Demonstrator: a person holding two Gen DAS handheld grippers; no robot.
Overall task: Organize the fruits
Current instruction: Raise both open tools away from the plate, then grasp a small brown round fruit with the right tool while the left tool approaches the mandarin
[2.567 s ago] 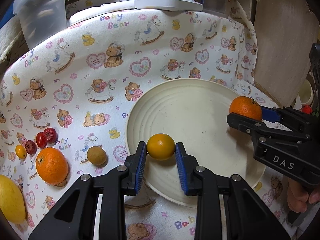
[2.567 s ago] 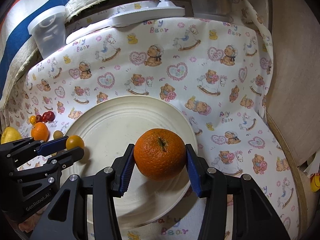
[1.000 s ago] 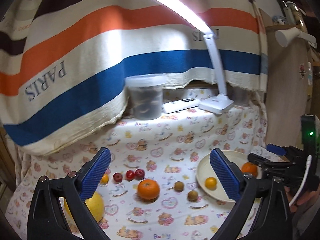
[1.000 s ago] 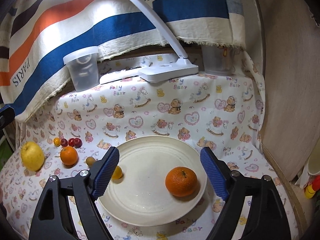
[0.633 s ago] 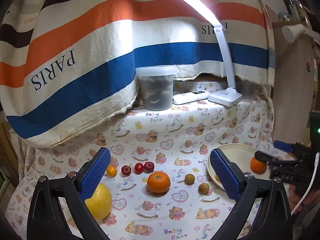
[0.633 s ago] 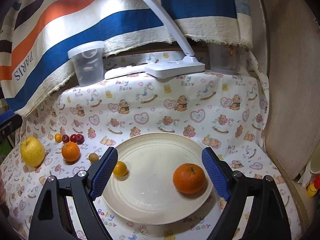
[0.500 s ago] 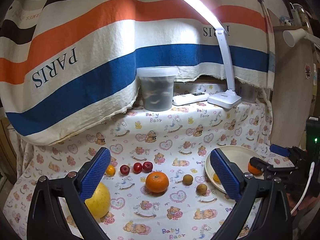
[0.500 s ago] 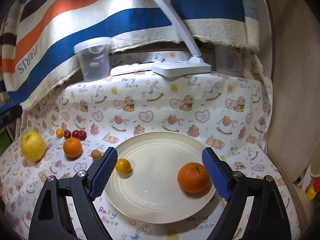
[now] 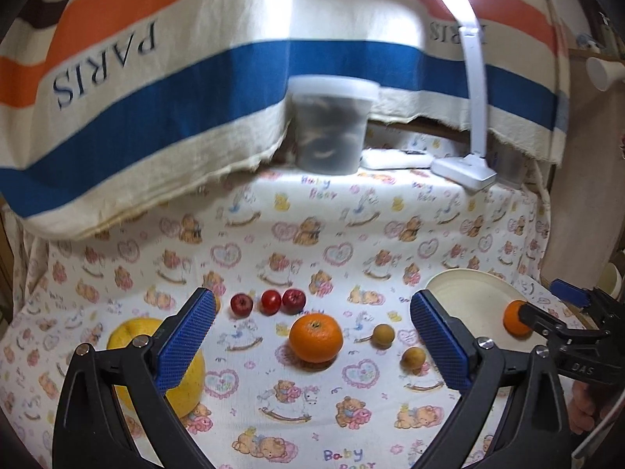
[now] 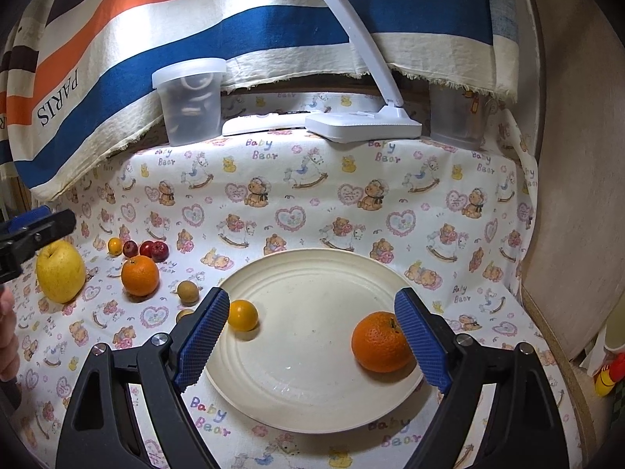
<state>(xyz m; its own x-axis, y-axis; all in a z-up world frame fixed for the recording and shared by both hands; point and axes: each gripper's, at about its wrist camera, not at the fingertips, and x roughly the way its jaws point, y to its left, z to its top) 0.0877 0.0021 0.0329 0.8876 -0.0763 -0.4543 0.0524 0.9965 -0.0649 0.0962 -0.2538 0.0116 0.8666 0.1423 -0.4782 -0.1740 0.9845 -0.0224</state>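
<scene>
Two Fruits on the Plate, the Others Left of It on the Bench

Two fruits sit on the cream plate (image 10: 312,410): a big orange (image 10: 381,342) near its right rim and a small yellow-orange fruit (image 10: 243,314) near its left rim, well apart from each other. Both pairs of tongs are spread wide and grasp nothing. The right tongs (image 10: 312,340) hang over the near part of the plate, the big orange just beside the right blue pad and the small fruit just beside the left one. The left tongs (image 9: 312,340) are held left of the plate, above the bear-print cloth (image 10: 297,195) that covers the bench.

Left of the plate lie the remaining fruits: two small brown round fruits (image 9: 383,330) closest to its rim, then a second orange (image 9: 316,337), then three small red fruits (image 9: 269,301) in a row farther back, with a tiny orange fruit (image 10: 114,245) just beyond them. Farthest from the plate rests a large yellow apple (image 10: 60,271), partly hidden behind the left pad in the left wrist view.

Behind the plate, at the back of the bench, stand a lidded plastic tub (image 10: 191,101) and a white desk lamp (image 10: 363,121), under a striped cloth (image 10: 234,31) printed with "PARIS".
</scene>
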